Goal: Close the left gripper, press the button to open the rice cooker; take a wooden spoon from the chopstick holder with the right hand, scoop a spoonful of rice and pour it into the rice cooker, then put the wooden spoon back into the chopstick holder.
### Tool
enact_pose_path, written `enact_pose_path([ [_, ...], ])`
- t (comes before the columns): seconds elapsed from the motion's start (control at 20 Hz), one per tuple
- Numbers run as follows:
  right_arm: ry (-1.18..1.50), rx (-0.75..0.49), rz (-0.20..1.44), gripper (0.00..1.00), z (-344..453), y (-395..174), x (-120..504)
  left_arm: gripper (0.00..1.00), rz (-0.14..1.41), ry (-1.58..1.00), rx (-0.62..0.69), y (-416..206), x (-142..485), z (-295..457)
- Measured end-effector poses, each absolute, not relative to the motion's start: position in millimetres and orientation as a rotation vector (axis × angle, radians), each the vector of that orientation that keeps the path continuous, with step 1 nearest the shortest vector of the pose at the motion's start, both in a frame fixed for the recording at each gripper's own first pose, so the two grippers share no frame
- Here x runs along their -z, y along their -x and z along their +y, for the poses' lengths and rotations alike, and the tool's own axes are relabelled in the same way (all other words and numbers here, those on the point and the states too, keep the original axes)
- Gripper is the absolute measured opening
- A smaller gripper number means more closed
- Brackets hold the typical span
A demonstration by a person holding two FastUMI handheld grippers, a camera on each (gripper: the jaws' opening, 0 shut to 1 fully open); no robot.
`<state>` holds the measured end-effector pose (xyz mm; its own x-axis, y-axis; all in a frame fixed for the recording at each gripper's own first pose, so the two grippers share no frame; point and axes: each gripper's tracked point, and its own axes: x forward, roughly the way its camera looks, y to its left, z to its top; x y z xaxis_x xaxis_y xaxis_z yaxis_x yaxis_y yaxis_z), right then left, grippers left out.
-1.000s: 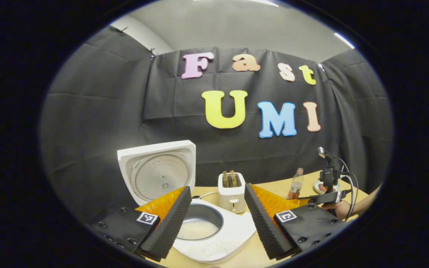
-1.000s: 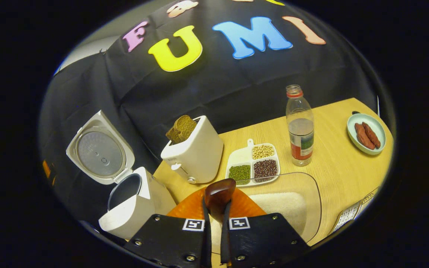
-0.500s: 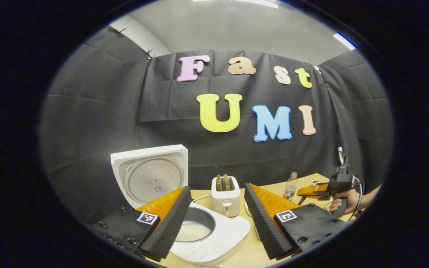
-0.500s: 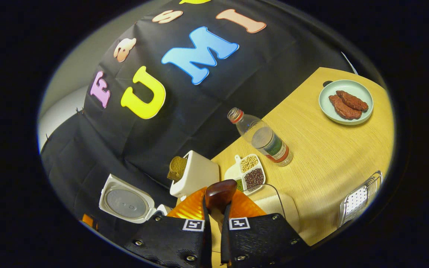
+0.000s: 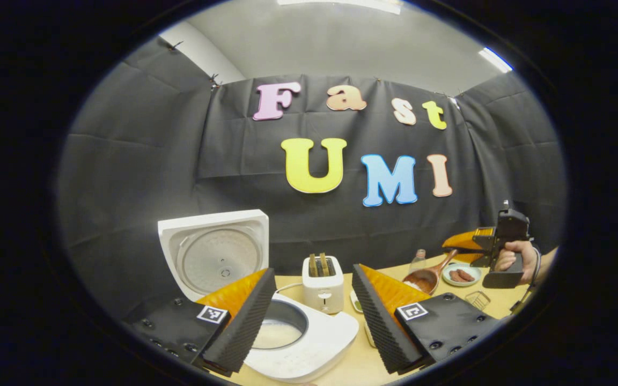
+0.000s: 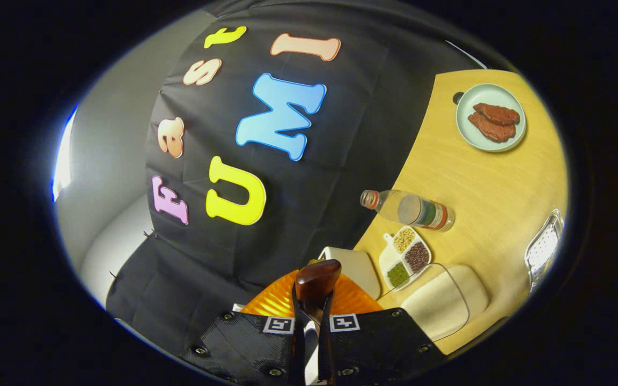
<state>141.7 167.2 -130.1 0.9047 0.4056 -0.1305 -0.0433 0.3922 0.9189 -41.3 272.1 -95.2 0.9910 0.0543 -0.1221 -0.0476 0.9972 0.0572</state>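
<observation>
Rice cooker sits on the near left of the table, lid standing straight up behind the pot, and pale rice shows at the bottom of the round inner pot. The left gripper hovers right over it, fingers spread wide apart and holding nothing, the pot showing between them. Just behind the cooker stands a white toaster with two slices of bread poking out of the top.

Over on the right, a hand holds the right gripper up above the table, and the wooden spoon hangs from it, slanting down to the left with its bowl low, near a bottle. A plate with two sausages sits just behind. From the right gripper view the picture is rolled hard to one side: the right gripper's fingers are pinched tight on the spoon's handle, its rounded end poking up between them. Beyond it lie a clear tub of rice, a small divided dish of beans and a metal rack at the table's edge.
</observation>
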Motion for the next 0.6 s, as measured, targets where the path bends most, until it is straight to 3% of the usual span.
enact_pose_path([
  [0.5,-1.096,-0.452,0.382,0.09,254.8,-142.3,82.7,0.95,0.145,-0.041,-0.089,61.4,116.4,317.5],
  [0.6,-1.079,-0.477,0.399,0.09,274.9,-143.7,81.4,0.99,0.151,-0.028,-0.109,68.9,118.1,328.2],
])
